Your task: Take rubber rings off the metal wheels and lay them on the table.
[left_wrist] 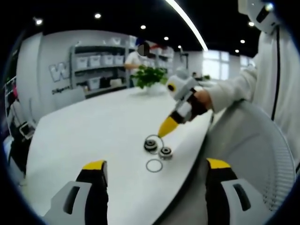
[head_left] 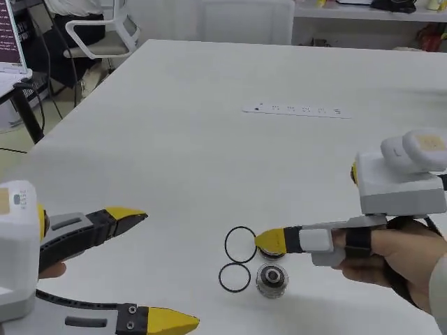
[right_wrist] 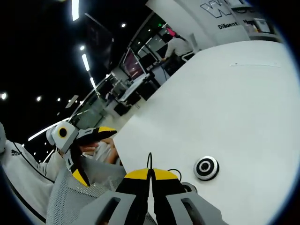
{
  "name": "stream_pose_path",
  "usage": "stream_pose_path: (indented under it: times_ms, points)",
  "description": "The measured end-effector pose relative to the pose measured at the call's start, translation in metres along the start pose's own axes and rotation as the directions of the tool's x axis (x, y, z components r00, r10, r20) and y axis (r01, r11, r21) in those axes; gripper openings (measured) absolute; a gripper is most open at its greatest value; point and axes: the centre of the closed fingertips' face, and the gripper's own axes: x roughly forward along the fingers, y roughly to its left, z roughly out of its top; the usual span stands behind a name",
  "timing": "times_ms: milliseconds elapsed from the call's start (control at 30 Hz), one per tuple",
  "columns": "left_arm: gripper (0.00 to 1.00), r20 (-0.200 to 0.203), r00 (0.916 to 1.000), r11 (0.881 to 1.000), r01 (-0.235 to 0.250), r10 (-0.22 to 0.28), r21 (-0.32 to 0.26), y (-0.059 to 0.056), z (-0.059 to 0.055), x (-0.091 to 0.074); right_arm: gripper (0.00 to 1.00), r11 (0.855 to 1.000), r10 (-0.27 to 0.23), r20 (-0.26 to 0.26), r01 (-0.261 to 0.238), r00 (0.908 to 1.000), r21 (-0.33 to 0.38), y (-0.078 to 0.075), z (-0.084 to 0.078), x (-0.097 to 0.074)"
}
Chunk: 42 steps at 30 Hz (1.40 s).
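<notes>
Nearest the camera, at the bench's [head_left: 209,139] near edge, the left gripper [head_left: 171,269] is seen with jaws spread wide and holding nothing, well apart from the work. Beyond it, one rubber ring [head_left: 221,278] lies flat on the bench, just beside a metal wheel [head_left: 271,278]. Just behind these, a second ring [head_left: 226,245] is pinched at its right rim by the closed jaws of the right gripper [head_left: 269,241]; a thin black line is seen rising between those jaws in the right gripper view. The ring extends leftward from the tip, roughly level with the bench, and whether it touches the surface cannot be told. A second wheel [head_left: 272,255] is partly hidden beneath that tip. The right gripper is judged much the nearer for the coming move, with open bench for the lay-down lying to its left, beside the first ring. Farther back, a pale strip [head_left: 297,109] lies on the bench.
</notes>
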Motion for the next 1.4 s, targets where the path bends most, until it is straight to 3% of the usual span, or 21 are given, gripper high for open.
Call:
stream_pose_path:
  times_ms: [67, 133, 333, 633, 1000, 1233, 1400]
  points:
    - [0.86, 0.004, 1.0000, 1.000, 0.000, 0.000, -0.003, 0.000, 0.000, 0.000, 0.00, 0.998, -0.028, -0.041, 0.026, 0.9988, -0.050, -0.001, -0.006, 0.005]
    - [0.86, 0.008, 1.0000, 1.000, 0.002, -0.002, -0.006, 0.000, 0.000, 0.000, 0.00, 0.998, -0.019, -0.062, 0.015, 0.9979, -0.065, 0.002, -0.009, 0.013]
    - [0.86, -0.004, 0.9999, 1.000, 0.016, -0.016, -0.007, -0.002, -0.002, 0.001, 0.00, 0.993, -0.043, -0.101, 0.031, 0.9939, -0.118, 0.006, -0.014, 0.026]
    - [0.86, -0.012, 0.9998, 1.000, 0.016, -0.016, -0.009, -0.002, -0.004, 0.001, 0.00, 0.991, -0.080, -0.130, 0.064, 0.9883, -0.117, -0.007, -0.017, 0.037]
    - [0.84, -0.027, 0.9996, 1.000, 0.008, -0.009, -0.005, -0.001, -0.007, 0.001, 0.00, 0.987, -0.143, -0.162, 0.129, 0.9763, -0.096, -0.032, -0.032, 0.030]
    - [0.83, -0.032, 0.9995, 1.000, 0.003, -0.003, -0.004, 0.000, -0.007, 0.001, 0.00, 0.987, -0.146, -0.162, 0.134, 0.9759, -0.084, -0.033, -0.033, 0.029]
    - [0.82, -0.025, 0.9997, 1.000, -0.005, 0.005, -0.008, 0.002, -0.006, 0.000, 0.00, 0.991, -0.123, -0.148, 0.115, 0.9813, -0.062, -0.028, -0.030, 0.027]
